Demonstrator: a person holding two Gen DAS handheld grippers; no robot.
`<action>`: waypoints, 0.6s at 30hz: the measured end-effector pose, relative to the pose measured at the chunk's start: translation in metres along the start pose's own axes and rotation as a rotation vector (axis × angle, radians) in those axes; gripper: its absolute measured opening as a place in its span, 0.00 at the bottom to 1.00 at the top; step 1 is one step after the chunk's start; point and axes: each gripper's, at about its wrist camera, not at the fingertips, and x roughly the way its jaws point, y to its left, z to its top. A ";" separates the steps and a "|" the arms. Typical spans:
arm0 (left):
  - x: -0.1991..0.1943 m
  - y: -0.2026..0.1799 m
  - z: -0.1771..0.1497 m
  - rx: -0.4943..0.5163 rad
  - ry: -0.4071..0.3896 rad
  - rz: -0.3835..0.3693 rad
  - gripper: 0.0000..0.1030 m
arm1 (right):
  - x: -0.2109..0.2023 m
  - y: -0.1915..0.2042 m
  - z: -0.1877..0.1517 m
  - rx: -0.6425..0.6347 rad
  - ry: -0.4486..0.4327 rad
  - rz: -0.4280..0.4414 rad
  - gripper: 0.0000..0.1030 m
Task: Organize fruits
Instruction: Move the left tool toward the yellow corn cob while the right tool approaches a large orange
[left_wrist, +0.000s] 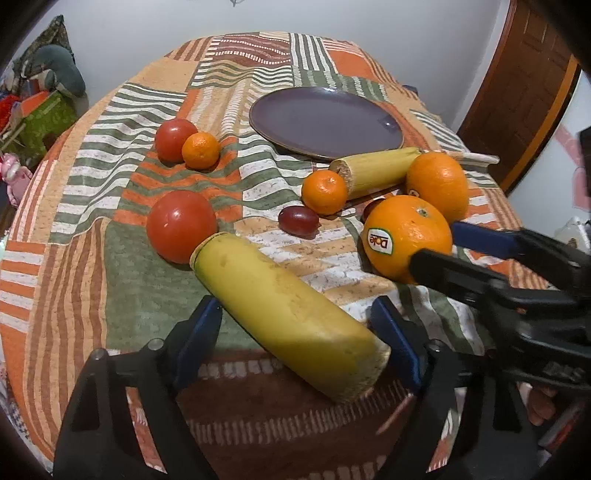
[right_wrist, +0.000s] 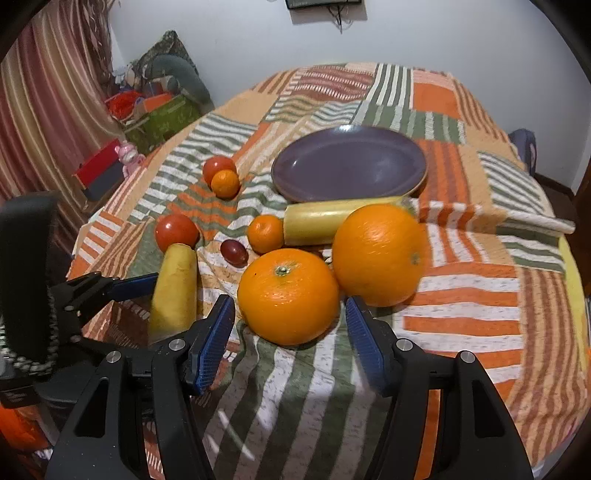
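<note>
Progress looks like near zero: the purple plate (right_wrist: 351, 166) is bare and every fruit sits on the patchwork cloth (right_wrist: 461, 314) covering the bench.

Left gripper (left_wrist: 299, 325): fingers apart, straddling the near yellow cut piece (left_wrist: 288, 314) (sugarcane or similar, hard to say). The pads sit just beside it on either side; contact cannot be confirmed, and it lies on the cloth, not lifted.

Right gripper (right_wrist: 291, 339): fingers apart, flanking the near orange (right_wrist: 288, 295), the one with the Dole sticker in the left wrist view. It too rests on the cloth, touching or nearly touching the second large orange (right_wrist: 378, 254) behind it.

Left to move, judging by the layout:
- far yellow piece (left_wrist: 376, 170), lying right at the plate's front rim
- two tangerines (left_wrist: 324, 192) (left_wrist: 200, 150)
- two tomatoes (left_wrist: 181, 226) (left_wrist: 175, 139)
- a red grape (left_wrist: 298, 220), mid-cloth

Likely step in hand: both fingers lining up for a first grasp, one item each. Nothing sorted or grouped yet, assuming the plate is the target.
</note>
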 end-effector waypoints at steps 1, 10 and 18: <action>-0.003 0.003 -0.001 0.006 0.000 -0.009 0.76 | 0.004 0.001 0.000 0.001 0.010 0.004 0.59; -0.037 0.022 -0.010 0.057 -0.012 -0.040 0.49 | 0.019 0.007 0.000 -0.010 0.025 -0.028 0.75; -0.037 0.031 -0.008 0.035 0.007 -0.050 0.49 | 0.018 0.003 -0.002 -0.008 0.025 -0.071 0.61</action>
